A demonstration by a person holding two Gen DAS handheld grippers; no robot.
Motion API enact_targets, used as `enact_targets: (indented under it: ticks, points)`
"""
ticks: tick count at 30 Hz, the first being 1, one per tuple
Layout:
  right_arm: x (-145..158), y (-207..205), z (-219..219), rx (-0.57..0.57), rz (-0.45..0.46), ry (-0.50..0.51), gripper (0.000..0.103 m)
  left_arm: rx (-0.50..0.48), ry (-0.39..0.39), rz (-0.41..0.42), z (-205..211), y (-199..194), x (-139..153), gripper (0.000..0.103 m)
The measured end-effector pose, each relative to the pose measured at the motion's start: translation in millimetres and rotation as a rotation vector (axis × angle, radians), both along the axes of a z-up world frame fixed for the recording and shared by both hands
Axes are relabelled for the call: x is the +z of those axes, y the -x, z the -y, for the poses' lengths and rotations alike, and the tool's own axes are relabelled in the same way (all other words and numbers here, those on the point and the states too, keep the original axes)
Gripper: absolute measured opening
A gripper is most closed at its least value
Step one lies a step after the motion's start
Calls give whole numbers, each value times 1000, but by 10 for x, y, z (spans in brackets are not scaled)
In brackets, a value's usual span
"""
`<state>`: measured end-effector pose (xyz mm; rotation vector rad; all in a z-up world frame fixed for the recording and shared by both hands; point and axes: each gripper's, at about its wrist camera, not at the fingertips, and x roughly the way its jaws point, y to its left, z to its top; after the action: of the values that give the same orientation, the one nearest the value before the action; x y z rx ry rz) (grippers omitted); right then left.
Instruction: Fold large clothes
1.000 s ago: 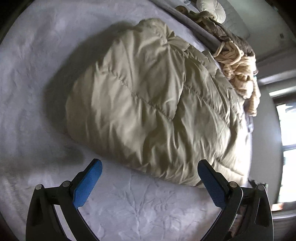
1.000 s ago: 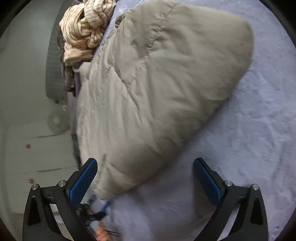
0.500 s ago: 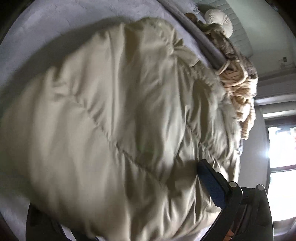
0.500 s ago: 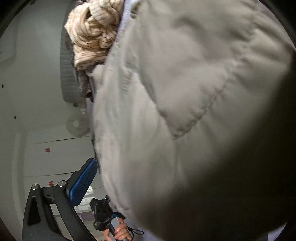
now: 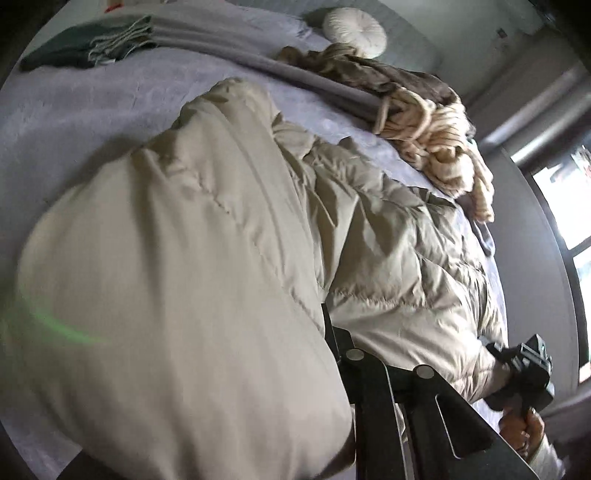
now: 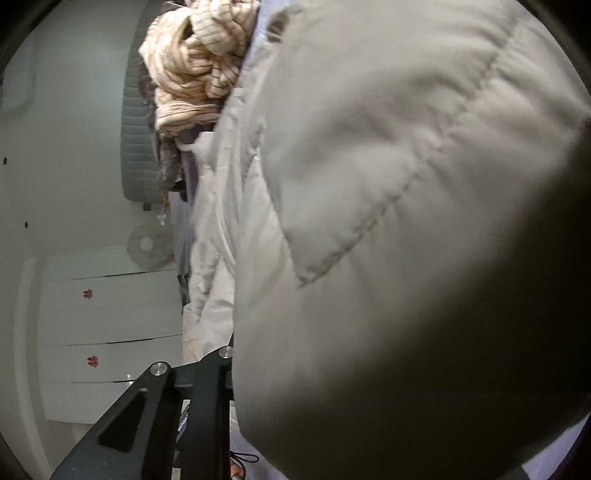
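A large beige quilted puffer jacket [image 5: 207, 258] lies folded on a lavender bed [image 5: 74, 110]. Its thick near fold fills the left wrist view and swallows my left gripper [image 5: 317, 332]; only one black finger arm shows, drawn in against the fabric. In the right wrist view the same jacket [image 6: 388, 221] fills most of the picture. My right gripper [image 6: 236, 354] has its visible arm drawn in and pinched into the jacket's edge. The right gripper also shows in the left wrist view [image 5: 521, 369], at the jacket's far right edge, held by a hand.
A cream striped knit [image 5: 439, 144] and a brown garment [image 5: 369, 74] are piled at the bed's far side. A dark green folded cloth [image 5: 85, 48] lies far left and a round white cushion [image 5: 354, 31] at the back. White drawers [image 6: 110, 314] stand beyond the bed.
Both grippers moved in from open and clear of the jacket, pushed into its near edge and closed on the fabric. The jacket edge now bulges up close to both cameras.
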<state>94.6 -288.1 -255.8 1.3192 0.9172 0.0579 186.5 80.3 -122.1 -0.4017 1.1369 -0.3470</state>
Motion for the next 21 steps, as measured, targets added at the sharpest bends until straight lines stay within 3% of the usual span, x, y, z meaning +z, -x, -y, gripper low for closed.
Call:
enact_targets:
  ticks: [5,11,17,19,21]
  points:
    - [153,268,-133,16,-7,29,25,-46,-8,-4,-123,267,93,20]
    - [157,728,-315,41,-59,23,25,-40,-10,-58,-373,968,120,20]
    - [135,1301,-466,76,-97,13,25,-30,-35,-148,-535,1699,-11,20]
    - [96,1473,-504,92,-114,13,31,-16,-41,-184,-585,1862,-123,21]
    - [53,1482,-472,92,-147,8,41,39,-56,-220,-649,1964,-215,37]
